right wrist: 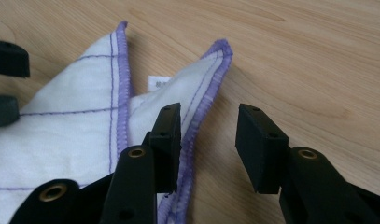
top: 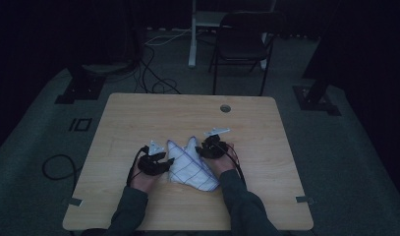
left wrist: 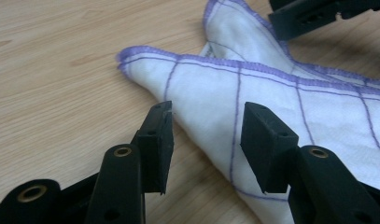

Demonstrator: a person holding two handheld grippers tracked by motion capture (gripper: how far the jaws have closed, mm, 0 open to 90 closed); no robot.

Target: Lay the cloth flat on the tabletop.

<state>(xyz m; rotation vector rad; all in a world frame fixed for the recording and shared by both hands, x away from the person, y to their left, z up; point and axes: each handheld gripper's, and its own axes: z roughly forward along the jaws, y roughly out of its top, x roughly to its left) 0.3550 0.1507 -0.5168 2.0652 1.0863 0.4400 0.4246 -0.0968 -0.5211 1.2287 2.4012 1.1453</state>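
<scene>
A white cloth (top: 188, 166) with purple grid lines and purple hem lies folded and rumpled on the wooden table (top: 138, 113), near its front edge. My left gripper (top: 164, 166) sits at the cloth's left side. In the left gripper view its jaws (left wrist: 208, 112) stand open over a pointed corner of the cloth (left wrist: 253, 88), with no pad pressing on it. My right gripper (top: 203, 150) is at the cloth's upper right. Its jaws (right wrist: 208, 112) are open, with a raised hemmed corner of the cloth (right wrist: 75, 88) beside the left pad and bare wood between the pads.
A round cable hole (top: 225, 108) is in the table near the far edge. Behind the table stand a dark folding chair (top: 242, 39) and a white post (top: 192, 44). Cables (top: 153, 78) lie on the grey floor, another loop (top: 57, 167) at the left.
</scene>
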